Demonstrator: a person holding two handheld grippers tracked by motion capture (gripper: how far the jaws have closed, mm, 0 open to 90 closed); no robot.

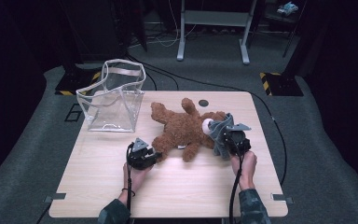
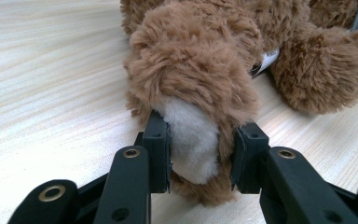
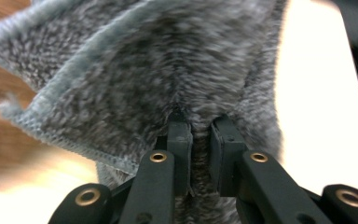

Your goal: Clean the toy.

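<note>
My left gripper (image 1: 150, 156) sits lower centre of the high view, just left of the brown plush teddy bear (image 1: 185, 128). The bear lies flat on the pale wooden table (image 1: 98, 177), spread across the middle of the frame, limbs pointing several ways.

In the left gripper view the jaws are pinching one of the bear's paws: both pads press into the fur on either side of the paw's white sole (image 2: 192, 140), low centre of that frame. The paw rests on the tabletop; the rest of the bear fills the upper right there, with a small white tag (image 2: 269, 57) showing between body and another limb.

My right gripper (image 1: 233, 141) is right of centre in the high view, at the bear's head end. It grips a grey fuzzy cloth (image 1: 220, 132) with a stitched hem. In the right gripper view the jaws stand nearly pressed together with a thin fold of the cloth (image 3: 135, 79) clamped between them; the fabric fans out across the upper frame, somewhat blurred. The cloth touches the bear's head in the high view.

A clear plastic tote bag with pale handles (image 1: 113, 95) stands upright, upper left on the table, apart from the bear. A small dark round hole (image 1: 203, 102) marks the table's far edge.
</note>
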